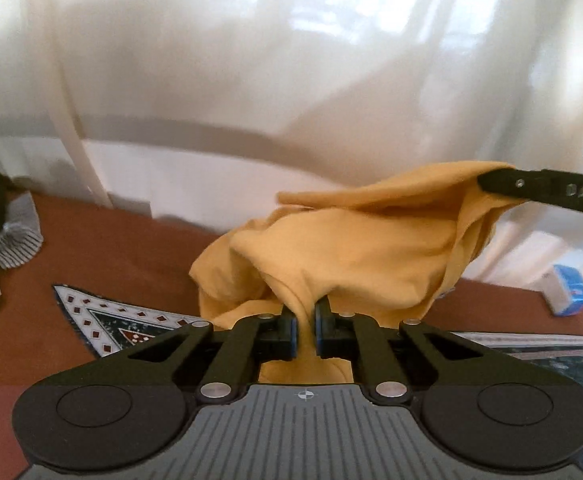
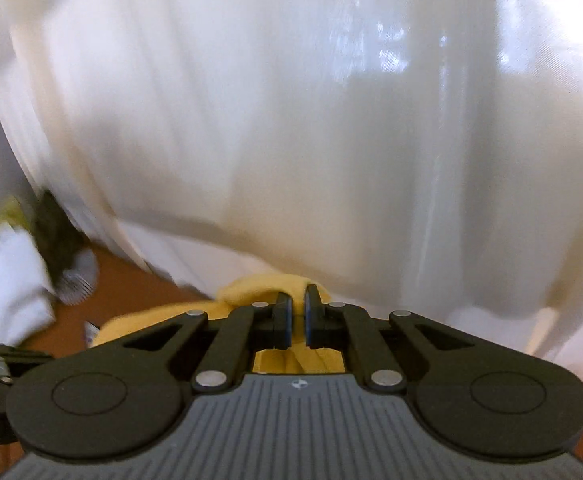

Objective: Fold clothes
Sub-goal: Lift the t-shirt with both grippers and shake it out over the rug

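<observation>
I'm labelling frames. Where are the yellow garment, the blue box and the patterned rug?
yellow garment point(image 1: 355, 252): left wrist view, middle of the lifted cloth.
blue box point(image 1: 571, 290): left wrist view, its blue side.
patterned rug point(image 1: 103, 316): left wrist view, bordered corner.

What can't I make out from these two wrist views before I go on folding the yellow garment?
- Left wrist view: the yellow garment's lower part, hidden behind the left gripper; its type and full shape are unclear.
- Left wrist view: the right gripper is cut off by the right edge.
- Right wrist view: most of the garment sits behind the gripper body.
- Right wrist view: the clothes pile at left is motion-blurred.
</observation>
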`<action>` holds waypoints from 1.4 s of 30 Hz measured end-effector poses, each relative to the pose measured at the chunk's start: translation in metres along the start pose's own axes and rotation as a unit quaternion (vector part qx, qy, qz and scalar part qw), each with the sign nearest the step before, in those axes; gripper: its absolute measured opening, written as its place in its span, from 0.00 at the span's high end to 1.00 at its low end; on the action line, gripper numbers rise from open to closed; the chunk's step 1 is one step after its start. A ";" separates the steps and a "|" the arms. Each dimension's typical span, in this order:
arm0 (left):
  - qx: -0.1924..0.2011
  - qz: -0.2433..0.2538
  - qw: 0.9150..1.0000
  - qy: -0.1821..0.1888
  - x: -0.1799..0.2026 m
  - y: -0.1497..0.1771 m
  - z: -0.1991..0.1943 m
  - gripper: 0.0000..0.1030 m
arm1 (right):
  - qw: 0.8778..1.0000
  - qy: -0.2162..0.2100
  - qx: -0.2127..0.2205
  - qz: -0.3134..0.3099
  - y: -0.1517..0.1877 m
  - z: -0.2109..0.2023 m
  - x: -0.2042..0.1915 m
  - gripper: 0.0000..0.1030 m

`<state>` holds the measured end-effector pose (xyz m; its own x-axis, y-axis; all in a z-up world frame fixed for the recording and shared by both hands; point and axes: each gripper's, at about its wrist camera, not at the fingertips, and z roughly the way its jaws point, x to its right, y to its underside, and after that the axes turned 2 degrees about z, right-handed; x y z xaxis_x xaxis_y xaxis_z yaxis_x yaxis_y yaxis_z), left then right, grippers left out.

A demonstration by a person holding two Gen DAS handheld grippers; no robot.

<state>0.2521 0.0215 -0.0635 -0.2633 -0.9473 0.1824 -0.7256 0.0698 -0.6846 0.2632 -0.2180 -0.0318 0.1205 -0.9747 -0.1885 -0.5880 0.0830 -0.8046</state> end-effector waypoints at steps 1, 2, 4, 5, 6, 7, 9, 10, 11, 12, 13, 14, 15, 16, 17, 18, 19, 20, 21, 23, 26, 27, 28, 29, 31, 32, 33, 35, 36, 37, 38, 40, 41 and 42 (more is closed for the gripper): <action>0.005 0.004 1.000 0.006 0.005 0.002 -0.013 0.98 | 1.000 -0.005 0.011 0.007 -0.001 -0.020 0.002 0.93; 0.009 0.009 1.000 0.010 0.012 0.005 -0.024 0.98 | 1.000 -0.010 0.023 0.014 -0.002 -0.039 0.004 0.93; 0.016 0.020 0.999 0.020 0.030 0.016 -0.049 0.98 | 0.999 -0.016 0.046 0.021 -0.001 -0.066 0.004 0.93; 0.019 0.023 0.999 0.026 0.039 0.022 -0.061 0.98 | 0.998 -0.020 0.059 0.023 0.000 -0.085 0.006 0.93; 0.022 0.025 0.999 0.034 0.048 0.029 -0.074 0.98 | 0.997 -0.024 0.071 0.025 0.001 -0.102 0.008 0.93; 0.023 0.024 0.999 0.042 0.057 0.037 -0.085 0.98 | 0.996 -0.029 0.082 0.029 0.004 -0.118 0.012 0.93; 0.024 0.025 0.998 0.054 0.074 0.055 -0.107 0.98 | 0.994 -0.040 0.095 0.037 0.012 -0.151 0.020 0.93; 0.024 0.026 0.998 0.059 0.083 0.065 -0.118 0.98 | 0.993 -0.044 0.100 0.041 0.019 -0.165 0.024 0.93; 0.022 0.028 0.997 0.063 0.094 0.076 -0.128 0.98 | 0.992 -0.051 0.105 0.045 0.026 -0.181 0.029 0.93; 0.019 0.032 0.997 0.066 0.103 0.087 -0.136 0.98 | 0.991 -0.057 0.107 0.048 0.033 -0.191 0.032 0.93; 0.015 0.037 0.997 0.067 0.113 0.098 -0.144 0.98 | 0.991 -0.062 0.110 0.053 0.041 -0.205 0.038 0.93; 0.009 0.041 0.997 0.068 0.123 0.110 -0.151 0.98 | 0.990 -0.066 0.112 0.058 0.049 -0.219 0.043 0.93; 0.000 0.043 0.997 0.070 0.134 0.122 -0.158 0.98 | 0.989 -0.070 0.113 0.064 0.057 -0.231 0.049 0.93; -0.011 0.046 0.996 0.074 0.143 0.135 -0.165 0.98 | 0.988 -0.075 0.114 0.074 0.067 -0.245 0.055 0.93; -0.021 0.048 0.996 0.077 0.153 0.147 -0.168 0.98 | 0.987 -0.078 0.115 0.082 0.078 -0.260 0.063 0.93; -0.032 0.050 0.995 0.079 0.162 0.158 -0.172 0.98 | 0.986 -0.076 0.114 0.090 0.091 -0.275 0.072 0.93; -0.043 0.052 0.994 0.082 0.172 0.170 -0.174 0.98 | 0.987 -0.071 0.110 0.095 0.105 -0.288 0.081 0.93; -0.054 0.051 0.994 0.085 0.181 0.182 -0.174 0.98 | 0.988 -0.060 0.103 0.099 0.119 -0.299 0.086 0.93; -0.069 0.046 0.992 0.090 0.189 0.195 -0.173 0.98 | 0.989 -0.050 0.095 0.103 0.133 -0.310 0.092 0.93; -0.104 0.036 0.990 0.091 0.201 0.222 -0.167 0.98 | 0.989 -0.032 0.071 0.129 0.166 -0.329 0.111 0.93; -0.146 0.051 0.985 0.075 0.215 0.256 -0.148 0.98 | 0.984 -0.005 0.018 0.175 0.218 -0.346 0.143 0.93; -0.158 0.056 0.983 0.069 0.218 0.266 -0.142 0.98 | 0.982 0.009 0.001 0.187 0.237 -0.350 0.150 0.93; -0.169 0.061 0.982 0.062 0.221 0.275 -0.136 0.98 | 0.980 0.016 -0.015 0.199 0.254 -0.349 0.156 0.93; -0.180 0.065 0.980 0.056 0.223 0.284 -0.130 0.98 | 0.976 0.023 -0.032 0.212 0.271 -0.349 0.162 0.93; -0.200 0.074 0.976 0.043 0.228 0.302 -0.120 0.98 | 0.972 0.039 -0.065 0.223 0.301 -0.342 0.168 0.93; -0.206 0.079 0.975 0.036 0.232 0.311 -0.121 0.98 | 0.970 0.048 -0.081 0.223 0.314 -0.337 0.168 0.93; -0.212 0.082 0.973 0.031 0.234 0.319 -0.119 0.97 | 0.969 0.051 -0.091 0.223 0.324 -0.333 0.169 0.93; -0.227 0.081 0.970 0.021 0.238 0.332 -0.109 0.97 | 0.966 0.057 -0.110 0.225 0.342 -0.323 0.170 0.93; -0.231 0.083 0.969 0.015 0.239 0.335 -0.103 0.97 | 0.965 0.060 -0.118 0.226 0.351 -0.322 0.171 0.93; -0.234 0.088 0.968 0.010 0.240 0.338 -0.098 0.96 | 0.964 0.064 -0.126 0.226 0.360 -0.321 0.172 0.93; -0.236 0.091 0.967 0.007 0.241 0.340 -0.095 0.95 | 0.963 0.067 -0.133 0.225 0.365 -0.318 0.173 0.93; -0.242 0.093 0.966 0.006 0.240 0.342 -0.092 0.78 | 0.963 0.074 -0.142 0.219 0.372 -0.312 0.172 0.93; -0.246 0.093 0.965 0.007 0.240 0.340 -0.091 0.65 | 0.962 0.075 -0.144 0.218 0.374 -0.309 0.172 0.93; -0.249 0.095 0.964 0.005 0.241 0.338 -0.091 0.63 | 0.962 0.076 -0.147 0.217 0.375 -0.306 0.171 0.92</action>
<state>-0.1142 -0.1543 -0.1869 -0.4256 -0.8998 0.0961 -0.8782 0.3851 -0.2835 -0.1817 -0.4174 -0.1930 -0.2917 -0.8829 -0.3680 -0.7603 0.4475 -0.4709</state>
